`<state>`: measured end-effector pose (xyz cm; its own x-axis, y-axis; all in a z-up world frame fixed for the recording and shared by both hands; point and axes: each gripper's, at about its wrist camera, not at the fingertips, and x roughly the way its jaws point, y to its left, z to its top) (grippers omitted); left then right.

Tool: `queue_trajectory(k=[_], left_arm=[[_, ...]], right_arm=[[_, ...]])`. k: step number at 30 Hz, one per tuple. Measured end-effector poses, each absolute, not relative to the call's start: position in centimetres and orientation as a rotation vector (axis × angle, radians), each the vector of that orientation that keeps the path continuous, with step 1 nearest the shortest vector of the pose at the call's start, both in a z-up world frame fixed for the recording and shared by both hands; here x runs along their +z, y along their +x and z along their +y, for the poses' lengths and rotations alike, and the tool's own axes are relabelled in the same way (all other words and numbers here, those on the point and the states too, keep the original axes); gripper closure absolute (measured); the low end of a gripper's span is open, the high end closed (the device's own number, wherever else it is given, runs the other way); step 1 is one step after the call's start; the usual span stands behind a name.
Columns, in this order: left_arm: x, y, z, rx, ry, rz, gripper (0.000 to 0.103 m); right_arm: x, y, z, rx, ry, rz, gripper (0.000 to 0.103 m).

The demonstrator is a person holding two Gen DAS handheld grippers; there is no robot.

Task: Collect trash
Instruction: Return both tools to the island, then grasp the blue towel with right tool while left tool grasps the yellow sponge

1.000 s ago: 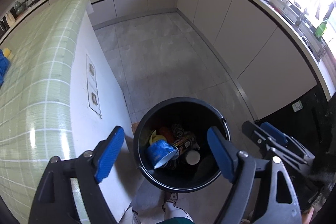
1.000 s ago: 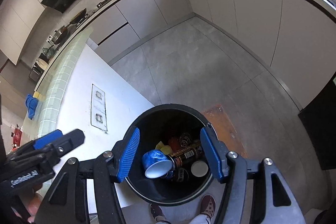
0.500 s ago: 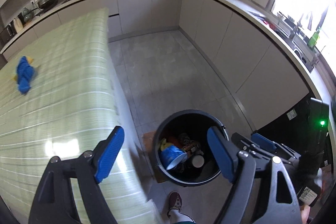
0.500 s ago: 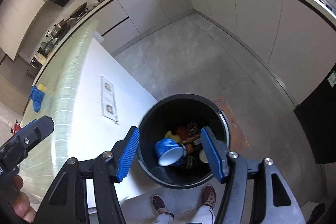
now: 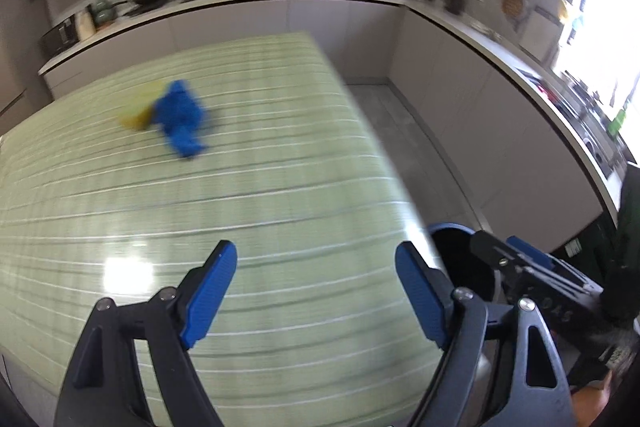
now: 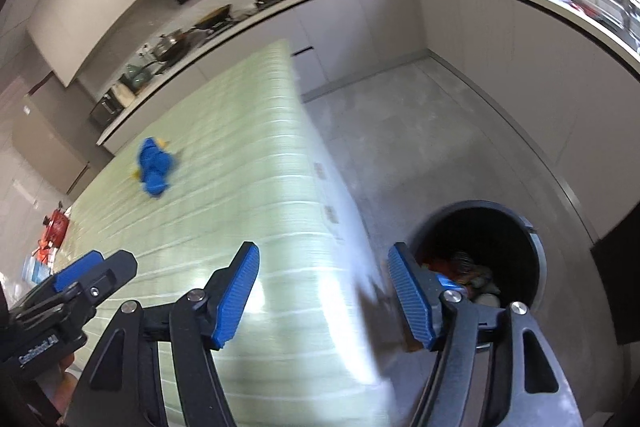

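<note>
Both views swung from bin [image 6: 480, 259], now lower right, to table [image 5: 240, 227]. Your left gripper [image 5: 316, 291] open, empty; right gripper [image 6: 324, 291] opening, empty. Next pickup likely: blue scrap [image 5: 180, 119], upper left; reach over.

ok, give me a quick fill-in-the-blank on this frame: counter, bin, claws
The blue cloth lies on the ____ tiled counter.
The black trash bin stands on the ____ beside the counter.
The left claw holds ____ between its pads.
Under the blue cloth's edge peeks something ____ in colour.

Missing: green; floor; nothing; yellow
</note>
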<state>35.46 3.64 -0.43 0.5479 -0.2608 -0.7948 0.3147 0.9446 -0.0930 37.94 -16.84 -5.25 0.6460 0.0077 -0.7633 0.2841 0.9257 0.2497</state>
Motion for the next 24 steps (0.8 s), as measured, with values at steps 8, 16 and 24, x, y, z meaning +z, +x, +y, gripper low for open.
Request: queue_trajectory(k=[8, 16, 24], left_arm=[[-1.2, 39.1, 14.4, -0.186, 0.025, 0.927, 0.02], [-1.1, 43.0, 19.2, -0.069, -0.038, 0.91, 0.02], [-1.5, 46.8, 21.2, -0.052, -0.04, 0.909, 0.02]], right_arm=[[-6.1, 41.9, -7.0, -0.058, 0.317, 0.878, 0.033], [-5.9, 47.2, -2.7, 0.065, 0.254, 0.879, 0.033], [-6.6, 53.8, 0.8, 0.116, 0.228, 0.893, 0.032]])
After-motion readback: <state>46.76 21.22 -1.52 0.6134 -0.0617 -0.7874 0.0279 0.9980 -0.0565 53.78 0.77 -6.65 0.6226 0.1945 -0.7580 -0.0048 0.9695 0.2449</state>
